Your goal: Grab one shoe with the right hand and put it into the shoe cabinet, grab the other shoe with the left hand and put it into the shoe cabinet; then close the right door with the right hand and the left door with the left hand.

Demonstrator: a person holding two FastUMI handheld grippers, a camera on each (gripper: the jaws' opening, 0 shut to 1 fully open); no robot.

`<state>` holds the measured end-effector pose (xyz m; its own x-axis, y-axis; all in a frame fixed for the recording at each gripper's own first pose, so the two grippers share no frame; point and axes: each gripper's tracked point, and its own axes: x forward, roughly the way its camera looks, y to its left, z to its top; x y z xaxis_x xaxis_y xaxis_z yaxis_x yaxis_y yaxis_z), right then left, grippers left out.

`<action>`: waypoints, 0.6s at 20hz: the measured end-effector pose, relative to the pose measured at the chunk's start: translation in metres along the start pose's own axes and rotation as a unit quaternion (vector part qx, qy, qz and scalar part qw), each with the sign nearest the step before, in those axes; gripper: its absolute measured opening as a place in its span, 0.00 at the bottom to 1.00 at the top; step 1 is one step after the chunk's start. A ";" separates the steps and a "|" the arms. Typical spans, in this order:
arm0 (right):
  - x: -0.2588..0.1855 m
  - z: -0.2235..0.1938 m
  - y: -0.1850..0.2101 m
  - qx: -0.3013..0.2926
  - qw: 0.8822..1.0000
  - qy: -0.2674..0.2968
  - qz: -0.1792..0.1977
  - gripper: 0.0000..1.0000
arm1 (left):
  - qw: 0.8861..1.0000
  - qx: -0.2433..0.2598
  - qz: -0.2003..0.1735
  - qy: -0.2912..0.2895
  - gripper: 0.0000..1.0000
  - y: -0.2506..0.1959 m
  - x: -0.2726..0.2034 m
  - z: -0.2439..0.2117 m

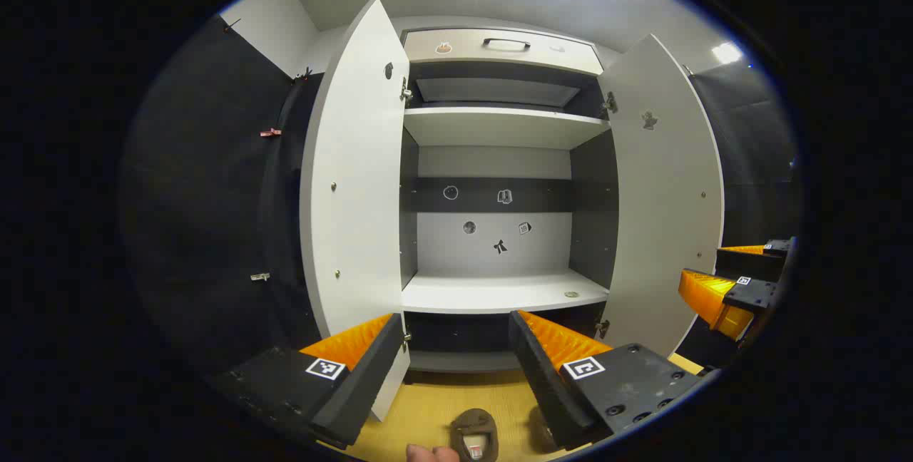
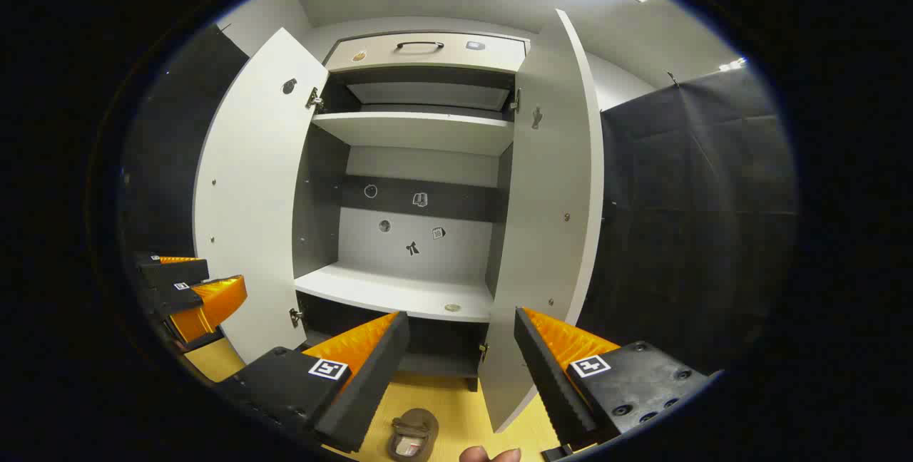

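A brown shoe (image 1: 474, 435) lies on the yellow floor (image 1: 428, 405) in front of the shoe cabinet, below and between my left gripper's fingers. A dark rounded shape (image 1: 540, 435) beside it is mostly hidden by one finger. The same shoe (image 2: 414, 433) sits low in the right gripper view. The cabinet's left door (image 1: 349, 184) and right door (image 1: 656, 198) both stand wide open, and its lower shelf (image 1: 499, 291) holds no shoe. My left gripper (image 1: 455, 316) is open and empty. My right gripper (image 2: 461, 314) is also open and empty.
The right gripper (image 1: 713, 273) hangs by the right door's outer side; the left gripper (image 2: 203, 278) hangs outside the left door (image 2: 250, 219). A small round disc (image 1: 570, 294) lies on the lower shelf. Above are an upper shelf (image 1: 499, 127) and a drawer (image 1: 505, 45). A bit of a person (image 1: 431, 453) shows at the bottom edge.
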<state>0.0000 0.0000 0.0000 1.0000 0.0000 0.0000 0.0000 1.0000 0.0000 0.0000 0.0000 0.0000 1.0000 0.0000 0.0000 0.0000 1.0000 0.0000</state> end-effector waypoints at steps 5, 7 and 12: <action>-0.002 0.001 0.007 0.013 1.000 0.003 -0.003 0.97 | 1.000 -0.006 -0.001 -0.001 0.95 0.007 -0.007 0.001; -0.003 0.001 0.008 0.011 1.000 0.001 -0.005 0.97 | 1.000 -0.001 -0.001 -0.001 0.95 0.010 -0.009 0.001; -0.004 0.006 0.012 0.009 1.000 -0.005 -0.004 0.97 | 1.000 0.008 -0.004 -0.009 0.95 0.011 -0.011 0.004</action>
<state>-0.0035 0.0121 0.0056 0.9999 -0.0086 0.0102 0.0084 0.9998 0.0190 -0.0115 0.0112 0.0036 0.9998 -0.0072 0.0186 0.0069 0.9999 0.0158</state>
